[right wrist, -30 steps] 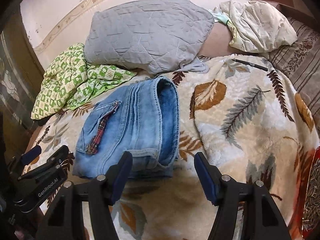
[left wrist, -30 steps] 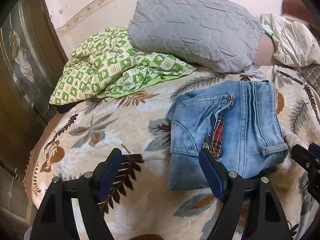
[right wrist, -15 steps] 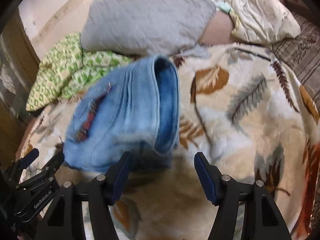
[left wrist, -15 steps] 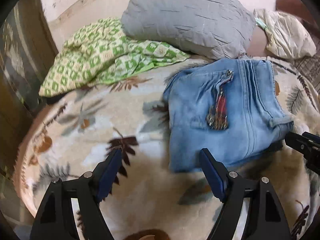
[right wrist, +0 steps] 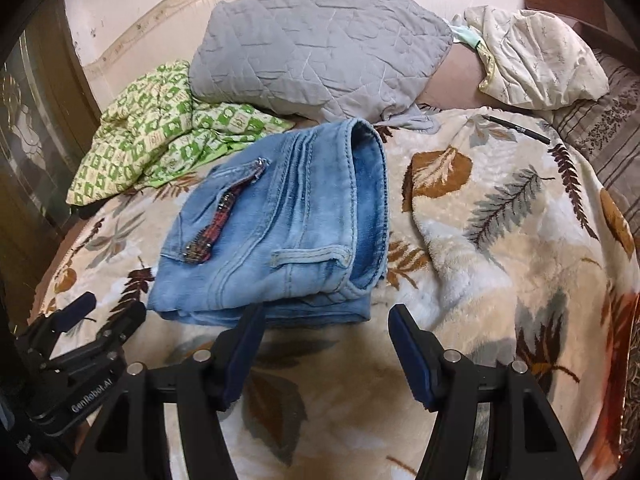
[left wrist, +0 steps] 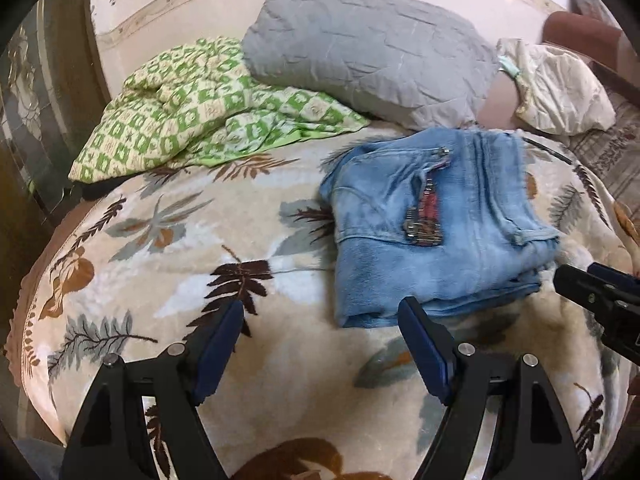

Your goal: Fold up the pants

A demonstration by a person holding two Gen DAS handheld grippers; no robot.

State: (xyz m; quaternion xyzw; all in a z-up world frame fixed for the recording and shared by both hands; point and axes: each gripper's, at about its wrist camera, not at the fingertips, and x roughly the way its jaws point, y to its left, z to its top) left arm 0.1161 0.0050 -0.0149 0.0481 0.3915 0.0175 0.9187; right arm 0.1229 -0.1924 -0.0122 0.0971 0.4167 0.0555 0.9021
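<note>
Jeans [right wrist: 276,232] beside "GenRobot.AI" left claw [right wrist: 92,316]

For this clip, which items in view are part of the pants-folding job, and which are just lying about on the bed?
Part of the job:
- folded jeans
- left gripper, open, holding nothing
- right gripper, open, holding nothing

Lying about:
- grey quilted pillow
- green checked cloth
- cream pillow
- black pen
- leaf-print blanket, which the jeans rest on

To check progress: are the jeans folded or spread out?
Folded. The jeans lie as a compact stack on the blanket, layered edges facing the camera.
</note>
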